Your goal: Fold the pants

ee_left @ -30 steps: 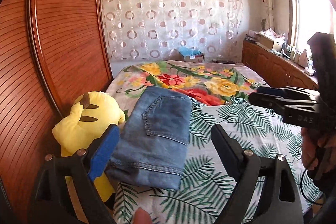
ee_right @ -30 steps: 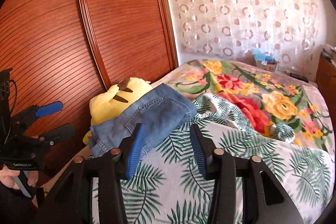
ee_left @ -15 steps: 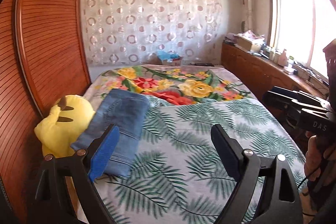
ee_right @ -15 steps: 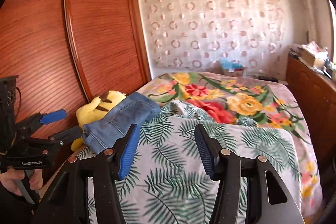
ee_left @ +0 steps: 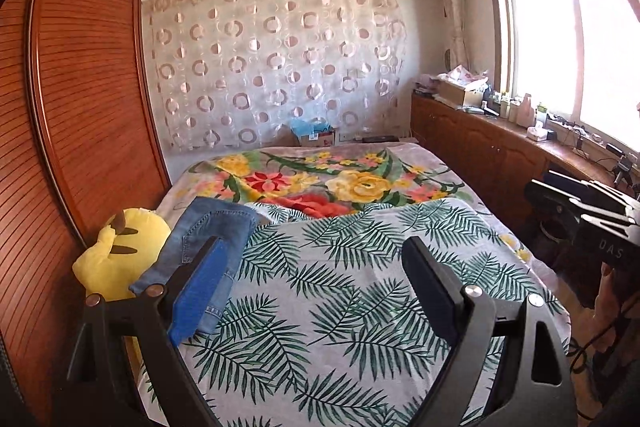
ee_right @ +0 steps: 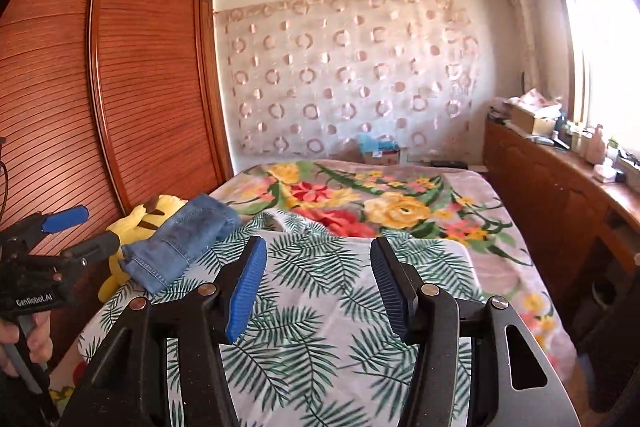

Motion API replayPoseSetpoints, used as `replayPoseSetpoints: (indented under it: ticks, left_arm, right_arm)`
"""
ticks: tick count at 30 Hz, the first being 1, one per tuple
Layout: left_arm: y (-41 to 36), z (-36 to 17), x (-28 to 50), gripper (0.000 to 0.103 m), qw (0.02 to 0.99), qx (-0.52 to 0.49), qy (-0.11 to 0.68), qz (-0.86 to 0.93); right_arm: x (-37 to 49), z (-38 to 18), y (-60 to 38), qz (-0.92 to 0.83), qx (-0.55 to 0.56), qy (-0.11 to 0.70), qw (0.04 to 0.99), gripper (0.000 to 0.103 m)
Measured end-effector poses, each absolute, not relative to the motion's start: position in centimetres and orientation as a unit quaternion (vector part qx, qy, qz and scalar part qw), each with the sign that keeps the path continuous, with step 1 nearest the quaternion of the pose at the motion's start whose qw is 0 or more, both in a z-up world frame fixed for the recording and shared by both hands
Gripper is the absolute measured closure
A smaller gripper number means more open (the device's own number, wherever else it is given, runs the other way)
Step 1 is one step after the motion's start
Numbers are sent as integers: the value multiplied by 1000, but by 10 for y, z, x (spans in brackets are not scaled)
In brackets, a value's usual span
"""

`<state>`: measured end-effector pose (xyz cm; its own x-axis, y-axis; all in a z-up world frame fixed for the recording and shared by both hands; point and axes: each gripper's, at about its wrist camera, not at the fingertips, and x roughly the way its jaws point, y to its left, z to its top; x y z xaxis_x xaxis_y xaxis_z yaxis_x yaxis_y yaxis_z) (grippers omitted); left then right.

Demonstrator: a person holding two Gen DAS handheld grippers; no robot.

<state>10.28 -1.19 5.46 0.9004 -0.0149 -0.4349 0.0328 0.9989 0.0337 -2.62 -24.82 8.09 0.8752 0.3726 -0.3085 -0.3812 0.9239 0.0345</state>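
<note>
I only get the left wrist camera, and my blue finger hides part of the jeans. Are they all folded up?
Observer: Yes. The right wrist view shows the whole jeans as one folded bundle, near hem included, with no gripper on them.
Operator: Is my other gripper holding anything?
Observer: No. The right gripper is open, and only the leaf-print sheet shows between its fingers.
Operator: What does my left gripper look like from over there?
Observer: The left gripper is at the left edge of that view, open, with its fingers pointing toward the yellow plush toy.
</note>
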Motion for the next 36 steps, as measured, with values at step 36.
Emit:
replayPoseSetpoints:
  ticks: [36]
  left_arm:
    - [-27, 65, 80, 14, 978, 15, 206, -26]
  right_arm:
    - [-53, 71, -231, 168, -14, 134, 976, 47]
